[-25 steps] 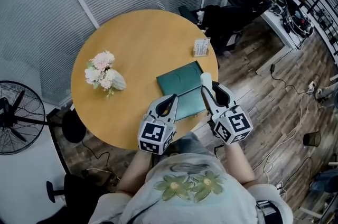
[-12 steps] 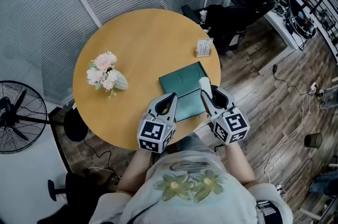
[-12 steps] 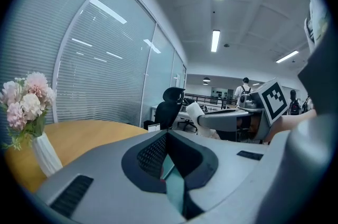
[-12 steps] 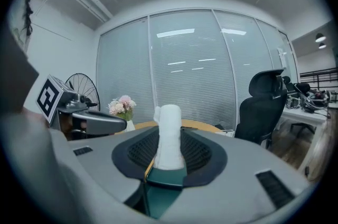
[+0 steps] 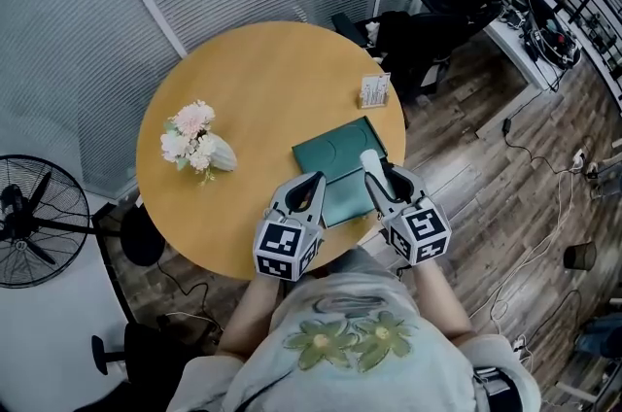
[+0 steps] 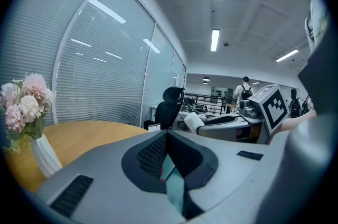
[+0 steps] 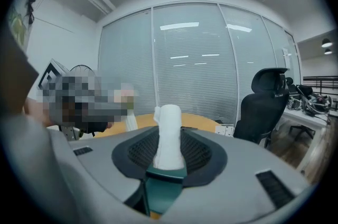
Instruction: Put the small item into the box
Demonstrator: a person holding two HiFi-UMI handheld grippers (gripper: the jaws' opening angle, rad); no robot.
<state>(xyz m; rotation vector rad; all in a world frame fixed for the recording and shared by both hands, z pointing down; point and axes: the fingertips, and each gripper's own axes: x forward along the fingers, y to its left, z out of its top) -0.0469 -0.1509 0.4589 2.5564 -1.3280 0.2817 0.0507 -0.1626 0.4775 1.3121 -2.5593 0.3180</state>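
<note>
Clamping the small item (image 7: pixel 170 130) in the right gripper (image 5: pixel 378 181), pressing both pads on its lower part and leaving its white, roll-like upper end sticking out past the tips. Carrying its long axis roughly along the jaws, pointing away from the person and slightly toward the middle of the table (image 5: pixel 253 80). Hanging it over the near right part of the flat green box (image 5: pixel 333 151), and so calling, by the look of it, for a short lowering and a release rather than any sideways reach. Holding the left gripper (image 5: pixel 312 187) at the box's near left edge, with tips drawn together on nothing evident and only a sliver of green showing through the gap behind them. Standing farther from the item than the right, and probably just waiting or steadying. Showing, in the head view, where over the box the item is sitting, but not how the pads are biting. Showing, in the right gripper view, the grip plainly and green directly beneath the jaws, while cutting off the box's outline. Offering, in the left gripper view, a side glimpse of the item's white end poking out of the other gripper. Not revealing in any view whether the box is lying open or lidded.
</note>
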